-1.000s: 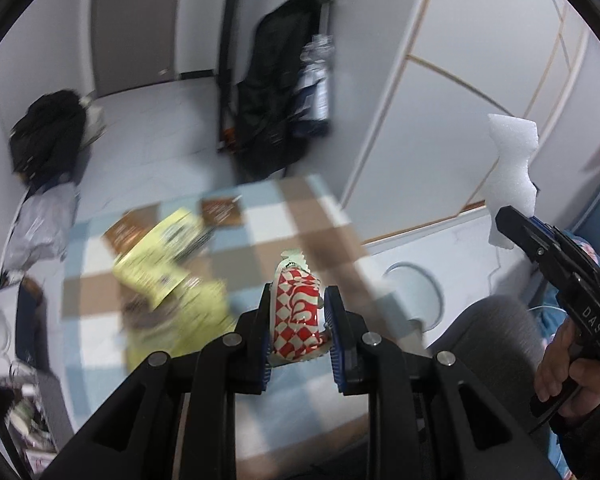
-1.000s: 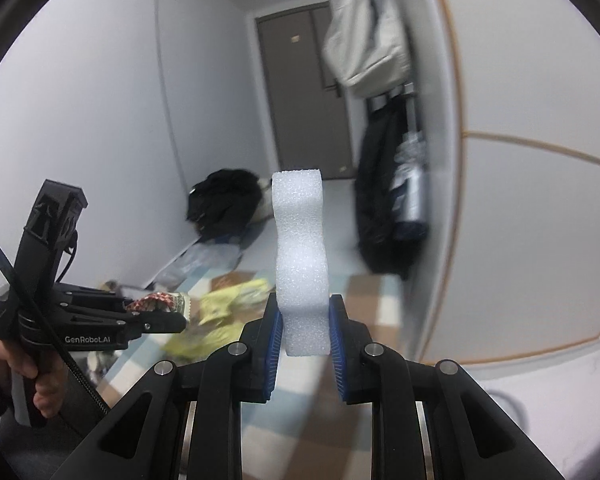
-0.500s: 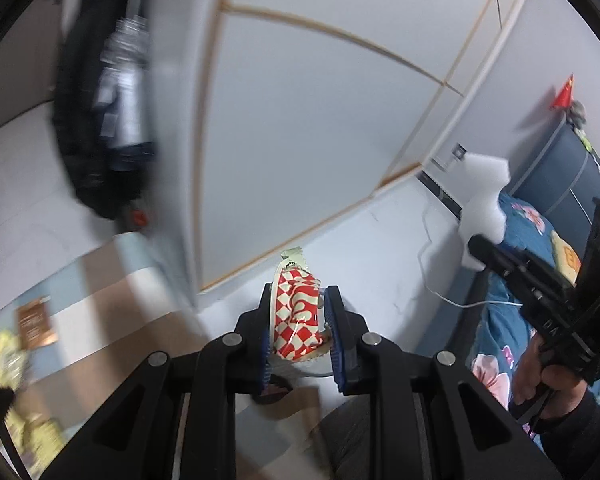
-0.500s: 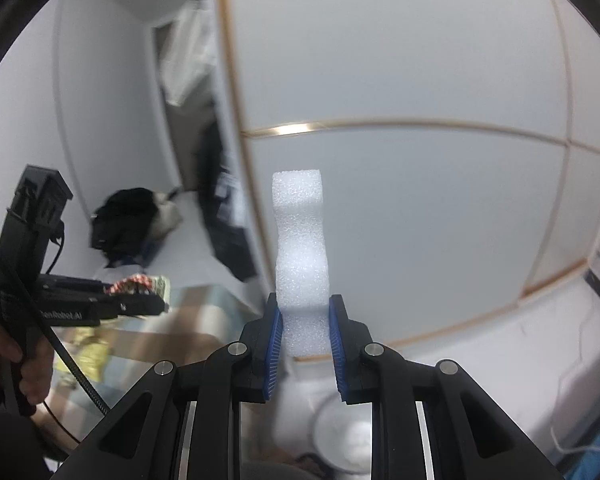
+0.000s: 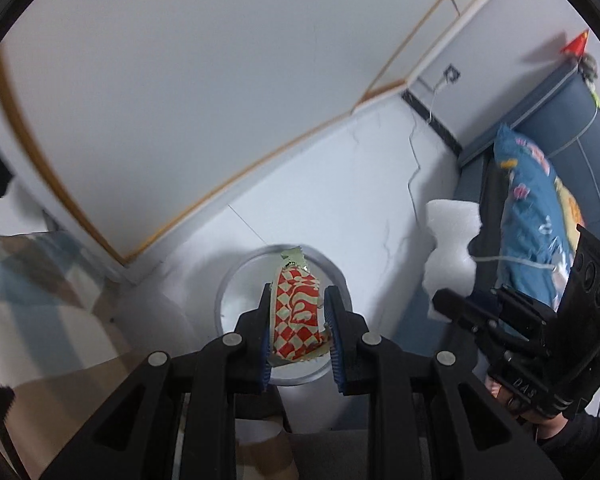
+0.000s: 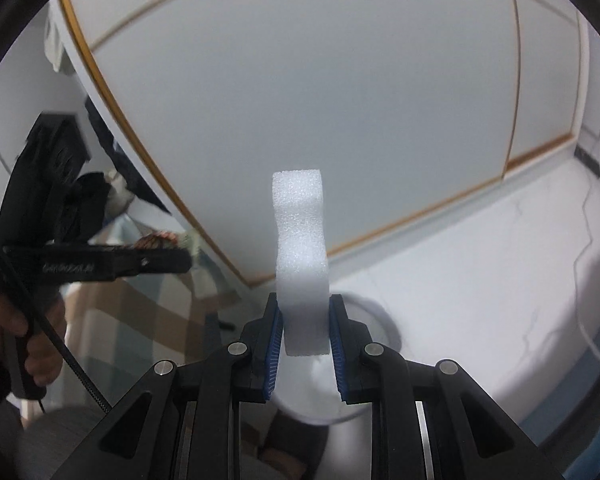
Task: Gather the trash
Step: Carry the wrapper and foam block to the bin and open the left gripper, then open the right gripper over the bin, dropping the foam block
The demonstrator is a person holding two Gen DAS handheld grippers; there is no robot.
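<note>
My left gripper (image 5: 298,320) is shut on a crumpled red-and-white checked wrapper (image 5: 296,314), held over the mouth of a round white bin (image 5: 236,276) on the floor below. My right gripper (image 6: 304,334) is shut on a tall white foam block (image 6: 300,248); the same white bin's rim (image 6: 384,316) shows behind and below its fingers. In the left wrist view the foam block (image 5: 450,248) and the right gripper (image 5: 454,306) sit to the right of the bin. In the right wrist view the left gripper (image 6: 180,258) points in from the left with the wrapper (image 6: 158,239).
A white wardrobe door with a gold trim line (image 5: 220,100) fills the background. A checked rug (image 5: 24,272) lies at the left, and a blue bed with a patterned pillow (image 5: 536,220) at the right. A white cable (image 6: 584,240) runs down the wall and across the floor.
Both grippers have swung right, away from the rug and its scattered wrappers, and dropped toward the white bin. Each keeps the same grip on its item.
</note>
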